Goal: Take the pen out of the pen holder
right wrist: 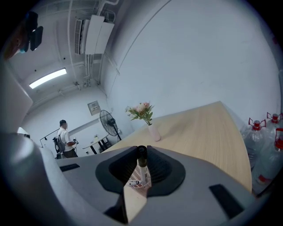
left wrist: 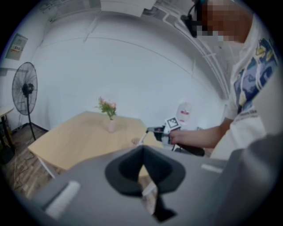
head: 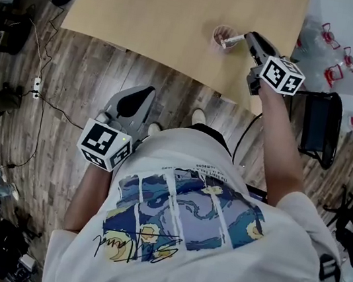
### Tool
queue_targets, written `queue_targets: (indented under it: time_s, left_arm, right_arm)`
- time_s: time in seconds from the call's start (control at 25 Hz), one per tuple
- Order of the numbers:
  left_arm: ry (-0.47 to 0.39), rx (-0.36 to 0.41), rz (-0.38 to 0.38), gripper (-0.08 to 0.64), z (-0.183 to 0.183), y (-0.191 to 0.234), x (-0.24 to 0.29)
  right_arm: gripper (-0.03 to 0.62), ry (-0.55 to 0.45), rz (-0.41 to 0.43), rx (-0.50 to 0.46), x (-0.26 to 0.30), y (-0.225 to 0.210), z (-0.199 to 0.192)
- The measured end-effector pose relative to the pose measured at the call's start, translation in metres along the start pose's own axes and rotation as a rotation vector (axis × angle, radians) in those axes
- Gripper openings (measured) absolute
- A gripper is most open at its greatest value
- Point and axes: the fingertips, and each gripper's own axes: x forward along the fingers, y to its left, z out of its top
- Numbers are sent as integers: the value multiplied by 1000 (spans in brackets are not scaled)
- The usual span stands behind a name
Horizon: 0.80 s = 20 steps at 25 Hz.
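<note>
The pen holder (head: 221, 35), a small round mesh cup, stands near the front edge of the wooden table (head: 152, 6). A white pen (head: 234, 41) with a black cap leans out of it to the right. My right gripper (head: 248, 39) is shut on the pen's upper end. In the right gripper view the pen (right wrist: 142, 164) stands between the jaws, and its lower end is still inside the pen holder (right wrist: 140, 182). My left gripper (head: 131, 101) hangs over the floor close to my body, shut and holding nothing. From the left gripper view the right gripper (left wrist: 154, 130) and pen (left wrist: 142, 137) show small.
A pink vase of flowers (right wrist: 154, 131) stands farther back on the table. Water bottles (head: 327, 42) and a black chair (head: 320, 124) stand to the table's right. A fan (left wrist: 24, 95) and cables (head: 37, 90) are at the left. Another person (right wrist: 65, 139) stands far off.
</note>
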Motion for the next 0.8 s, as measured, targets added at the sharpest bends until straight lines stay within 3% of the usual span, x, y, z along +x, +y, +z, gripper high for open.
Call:
queue_targets:
  time_s: [0.48, 0.8]
  left_arm:
    - [-25, -1, -52, 8, -8, 5, -22]
    - [-55, 4, -90, 8, -14, 11, -42]
  right_arm:
    - [58, -84, -52, -81, -38, 30, 35]
    - [58, -101, -61, -157, -69, 75, 46]
